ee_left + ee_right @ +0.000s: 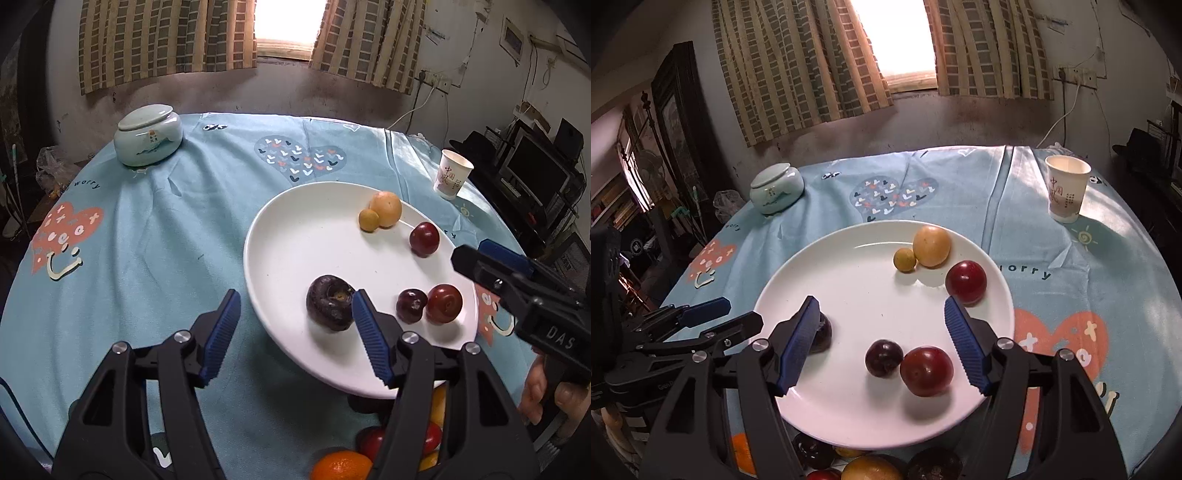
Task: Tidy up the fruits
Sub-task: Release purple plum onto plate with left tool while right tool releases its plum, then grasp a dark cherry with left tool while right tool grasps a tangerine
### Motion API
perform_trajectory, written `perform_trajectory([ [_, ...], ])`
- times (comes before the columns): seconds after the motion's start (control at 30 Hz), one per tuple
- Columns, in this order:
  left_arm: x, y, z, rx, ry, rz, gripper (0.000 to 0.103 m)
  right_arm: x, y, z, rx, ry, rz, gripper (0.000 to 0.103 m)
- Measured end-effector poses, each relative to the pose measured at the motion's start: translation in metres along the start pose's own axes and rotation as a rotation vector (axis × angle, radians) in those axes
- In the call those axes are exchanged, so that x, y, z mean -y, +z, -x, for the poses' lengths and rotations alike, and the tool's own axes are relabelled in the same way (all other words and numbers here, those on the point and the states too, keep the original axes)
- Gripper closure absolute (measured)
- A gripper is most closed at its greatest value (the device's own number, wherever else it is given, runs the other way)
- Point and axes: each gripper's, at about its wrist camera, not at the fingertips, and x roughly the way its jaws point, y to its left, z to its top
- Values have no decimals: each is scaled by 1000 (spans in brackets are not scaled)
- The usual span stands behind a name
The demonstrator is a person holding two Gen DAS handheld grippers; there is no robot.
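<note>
Round table under a soft, creased pale-blue cloth (1034, 221) printed with coral and navy hearts; behind it a stained plaster wall, checked curtains (798, 66) and a glaring window. Smooth, glossy white plate (849, 280), shallow and round, lies directly ahead of both claws. Left gripper (293, 314): ribbed blue pads spread, nothing pinched, the matte, wrinkled dark-purple fruit (330, 302) just beside its right pad on the plate. Right gripper (879, 325): pads spread wide over the plate, empty; between them and slightly below lie a shiny red plum (926, 370) touching a darker plum (884, 357). Beyond its right pad sits another red plum (966, 282), then two dull yellow fruits (931, 245) touching. Far left a glazed celadon lidded jar (776, 188); far right a paper cup (1065, 188). More fruit (871, 469) lies under the plate's near rim.
</note>
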Motion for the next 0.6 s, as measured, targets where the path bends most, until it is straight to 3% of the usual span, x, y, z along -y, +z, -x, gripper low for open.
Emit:
perform_trajectory([
  [0.17,7,-20,12,-5,0,-73,38,15,-12,41,71,39,-62,32],
  [0.3,6,-47,26,-13,-38,-107,37,33,-40,73,114,42,-121,31],
  [0.6,20,-70,9,-72,-33,-169,36,54,-79,96,91,60,-206,30],
])
